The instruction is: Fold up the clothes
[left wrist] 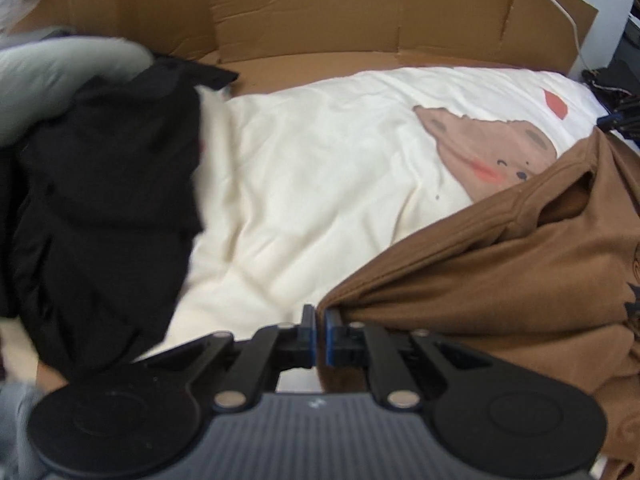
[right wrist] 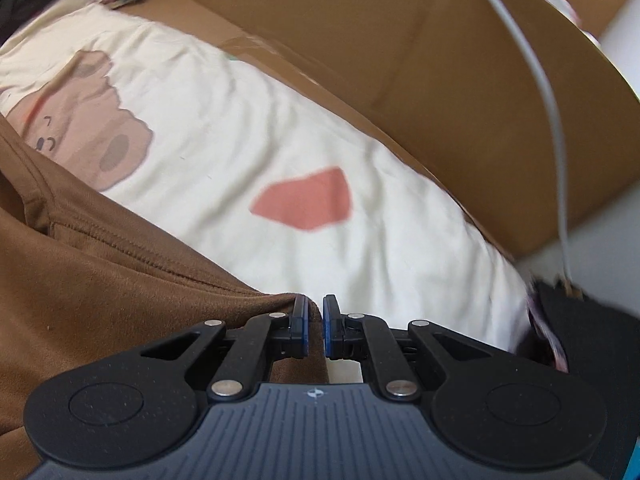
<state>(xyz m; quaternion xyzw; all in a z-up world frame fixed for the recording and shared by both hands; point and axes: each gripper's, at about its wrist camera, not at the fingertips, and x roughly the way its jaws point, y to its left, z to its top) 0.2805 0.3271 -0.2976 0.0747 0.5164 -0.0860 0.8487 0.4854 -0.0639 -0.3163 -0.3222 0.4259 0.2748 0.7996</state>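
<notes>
1. At the bottom of the left wrist view, the left gripper [left wrist: 319,320] has its jaws drawn almost together, pinching a gathered edge of the brown shirt [left wrist: 500,280], whose cloth bunches into the blue pads.
2. From that pinch the brown shirt spreads to the right, its ribbed neckline gaping open, with a dark print just visible at its far right edge.
3. In the right wrist view, the right gripper [right wrist: 315,312] is likewise nearly closed; a fold of the brown shirt [right wrist: 100,280] rises to the tips and seems caught between them, though a thin pale gap shows lower down between the pads.
4. Both views show the shirt lying over a cream blanket [left wrist: 320,184] printed with a bear face [left wrist: 492,148] and a red patch [right wrist: 304,200].
5. Only the left view shows a heap of black clothing [left wrist: 108,208] on the blanket's left side, with a blurred grey garment [left wrist: 52,72] above it.
6. Only the right view shows a white cable [right wrist: 552,120] hanging in front of the cardboard, and a dark object [right wrist: 592,344] at the blanket's right edge.
7. Cardboard walls [left wrist: 320,4] stand behind the blanket in both views.
</notes>
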